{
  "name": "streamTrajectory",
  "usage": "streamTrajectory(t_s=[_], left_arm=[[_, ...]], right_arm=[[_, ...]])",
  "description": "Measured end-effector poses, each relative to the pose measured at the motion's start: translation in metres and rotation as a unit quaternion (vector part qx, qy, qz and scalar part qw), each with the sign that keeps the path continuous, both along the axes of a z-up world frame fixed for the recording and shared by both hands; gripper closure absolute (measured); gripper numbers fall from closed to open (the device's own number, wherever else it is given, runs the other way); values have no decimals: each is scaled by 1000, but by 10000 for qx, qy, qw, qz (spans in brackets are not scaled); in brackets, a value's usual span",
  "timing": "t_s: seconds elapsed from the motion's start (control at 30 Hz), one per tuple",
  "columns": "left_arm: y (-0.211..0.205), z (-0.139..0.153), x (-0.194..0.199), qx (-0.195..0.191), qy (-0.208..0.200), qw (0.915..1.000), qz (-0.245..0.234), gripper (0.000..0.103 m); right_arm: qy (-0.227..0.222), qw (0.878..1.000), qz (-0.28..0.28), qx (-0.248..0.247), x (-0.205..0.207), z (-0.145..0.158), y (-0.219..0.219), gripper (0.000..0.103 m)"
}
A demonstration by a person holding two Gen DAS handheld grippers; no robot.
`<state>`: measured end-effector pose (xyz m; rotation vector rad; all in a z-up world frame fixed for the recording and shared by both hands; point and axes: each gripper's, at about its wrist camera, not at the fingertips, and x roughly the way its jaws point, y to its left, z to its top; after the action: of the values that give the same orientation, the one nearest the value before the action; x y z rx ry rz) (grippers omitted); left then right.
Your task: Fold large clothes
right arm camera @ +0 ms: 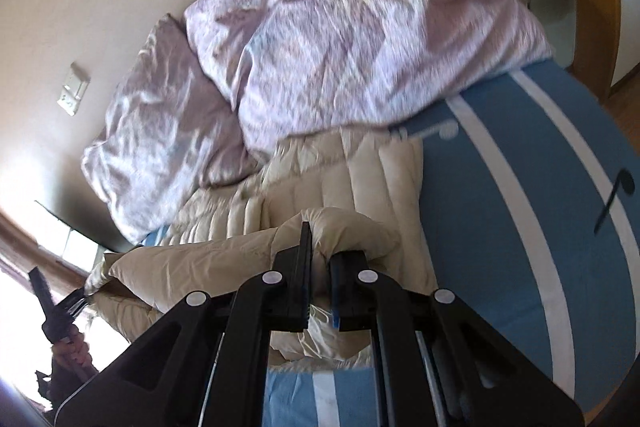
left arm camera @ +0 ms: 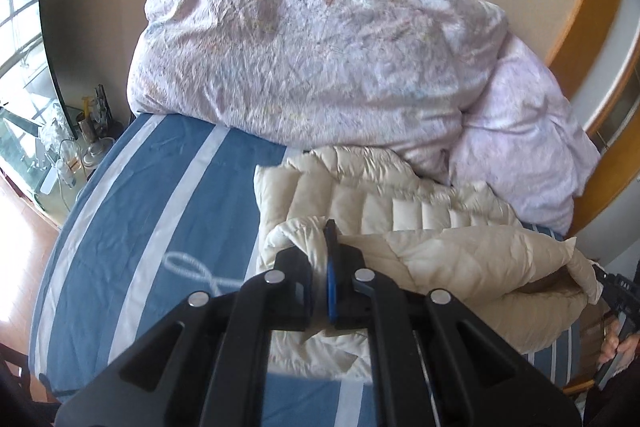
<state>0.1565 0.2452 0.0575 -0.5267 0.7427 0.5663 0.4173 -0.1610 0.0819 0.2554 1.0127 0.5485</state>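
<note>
A cream quilted puffer jacket (left arm camera: 400,211) lies on the blue striped bed (left arm camera: 160,187), partly folded over itself. My left gripper (left arm camera: 320,247) is shut on a fold at one edge of the jacket. My right gripper (right arm camera: 316,247) is shut on a puffy fold at the other end of the jacket (right arm camera: 320,179). Each gripper shows at the edge of the other's view: the right one (left arm camera: 616,295) at the jacket's far right, the left one (right arm camera: 52,303) at its far left. The held edge is lifted above the rest of the jacket.
A crumpled lilac duvet (left arm camera: 312,47) and a pillow (left arm camera: 528,131) are piled against the wall behind the jacket. A glass side table (left arm camera: 68,155) with bottles stands at the bed's left, by a window. A wooden frame (left arm camera: 592,7) is at the right.
</note>
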Motion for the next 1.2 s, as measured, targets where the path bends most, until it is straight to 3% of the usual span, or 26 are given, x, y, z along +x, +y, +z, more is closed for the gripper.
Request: streamTrajectory(t_s=[0.3,0.6,0.87,0.9,1.07,1.13,1.2], left_arm=[[44,-12,63,-132,84,9994,319,98],[79,-50,126,-292,516,9970,490,98],[99,-89,146,-705,657,9924,761,93],[101,-90,147,-744,638,9921,785,92],[111,-79,146,-873,383,9912,914,71],[110,-67,145,-747,299,9923,945,52],[107,-53,143,-545,207,9941,918,47]], right_arm=[[-203,9983,-312,-445,58,-16,51,96],[379,9956,-430,-738,114,-69,77,95],[842,9932,-513,-614,143,-94,87,89],[936,9927,-546,-532,147,-95,86,87],[1053,9920,-683,-153,157,-81,74,59],[820,9937,-753,-131,156,-65,69,51],[413,9956,-815,-219,151,-46,62,47]])
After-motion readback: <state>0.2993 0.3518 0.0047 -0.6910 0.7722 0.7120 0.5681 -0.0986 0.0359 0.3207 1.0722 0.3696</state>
